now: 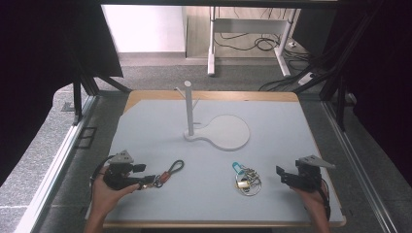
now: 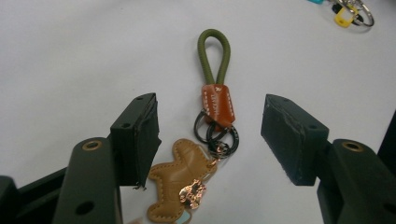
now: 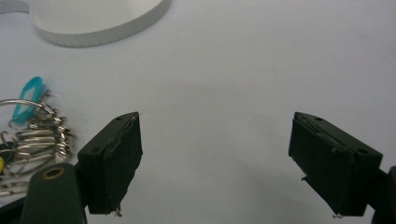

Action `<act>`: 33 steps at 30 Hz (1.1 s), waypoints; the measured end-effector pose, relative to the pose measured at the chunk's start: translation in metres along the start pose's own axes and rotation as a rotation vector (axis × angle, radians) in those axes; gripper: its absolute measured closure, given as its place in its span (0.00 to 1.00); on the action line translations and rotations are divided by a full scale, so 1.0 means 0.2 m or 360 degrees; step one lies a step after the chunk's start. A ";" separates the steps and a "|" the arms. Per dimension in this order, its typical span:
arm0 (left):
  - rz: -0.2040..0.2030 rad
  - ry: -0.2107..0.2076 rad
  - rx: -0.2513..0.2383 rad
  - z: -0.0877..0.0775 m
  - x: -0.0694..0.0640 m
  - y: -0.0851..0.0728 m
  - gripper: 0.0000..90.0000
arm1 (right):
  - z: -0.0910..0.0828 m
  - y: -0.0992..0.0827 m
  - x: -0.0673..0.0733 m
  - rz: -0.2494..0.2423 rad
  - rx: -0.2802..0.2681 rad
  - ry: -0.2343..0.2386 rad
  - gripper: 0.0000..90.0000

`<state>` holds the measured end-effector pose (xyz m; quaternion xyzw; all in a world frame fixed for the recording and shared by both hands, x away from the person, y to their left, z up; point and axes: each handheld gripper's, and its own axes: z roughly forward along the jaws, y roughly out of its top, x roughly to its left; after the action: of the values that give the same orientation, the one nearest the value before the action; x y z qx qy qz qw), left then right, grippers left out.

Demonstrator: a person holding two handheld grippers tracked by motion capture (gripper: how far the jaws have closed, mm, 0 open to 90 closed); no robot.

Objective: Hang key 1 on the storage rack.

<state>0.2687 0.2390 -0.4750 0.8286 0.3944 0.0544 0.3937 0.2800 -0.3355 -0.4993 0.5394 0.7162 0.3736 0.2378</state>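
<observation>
Currently: left gripper [image 2: 210, 140] fingers [image 2: 140, 135] are standing apart around one leather keychain [image 2: 212, 116].
Keychain is lying flat on the bench [image 1: 160, 131], long axis along the gripper's line, green loop pointing away, tan charm nearest; right gripper [image 3: 215, 163] fingers are gaping beside one key bunch [image 3: 32, 135].

No legible text on anything.
</observation>
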 end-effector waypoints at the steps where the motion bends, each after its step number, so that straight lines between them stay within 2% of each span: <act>1: 0.0000 0.0003 0.0006 0.00 0.00 0.00 0.41 | -0.01 -0.01 -0.02 0.0028 -0.0009 -0.0005 0.20; 5: -0.0005 0.0022 0.0015 0.00 0.01 0.00 0.41 | -0.04 -0.01 -0.06 0.0090 -0.0074 -0.0002 0.23; 12: -0.0024 0.0034 0.0022 0.00 0.02 0.01 0.41 | -0.02 -0.02 -0.04 0.0054 -0.0053 -0.0013 0.26; 18: -0.0040 0.0099 0.0040 0.02 0.04 0.03 0.42 | -0.01 -0.03 -0.07 0.0049 -0.0050 -0.0005 0.29; 21: -0.0050 0.0090 0.0028 0.03 0.03 0.03 0.43 | -0.01 -0.03 -0.08 0.0057 -0.0053 -0.0005 0.30; 23: -0.0052 0.0088 0.0039 0.03 0.03 0.03 0.43 | -0.01 -0.03 -0.08 0.0051 -0.0050 -0.0004 0.31; 24: -0.0043 0.0106 0.0080 0.05 0.03 0.04 0.43 | -0.01 -0.03 -0.08 0.0048 -0.0045 -0.0007 0.31; 26: -0.0046 0.0110 0.0098 0.05 0.03 0.05 0.43 | -0.01 -0.03 -0.08 0.0045 -0.0037 -0.0014 0.32; 29: -0.0005 0.0116 0.0108 0.05 0.01 0.07 0.43 | 0.00 -0.01 -0.08 0.0051 -0.0029 -0.0028 0.32; 33: 0.0012 0.0084 0.0157 0.05 -0.02 0.09 0.44 | 0.00 0.01 -0.06 0.0037 -0.0030 -0.0029 0.33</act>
<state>0.2807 0.2235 -0.4691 0.8467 0.4037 0.0581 0.3416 0.2840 -0.3467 -0.4990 0.5488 0.7041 0.3782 0.2451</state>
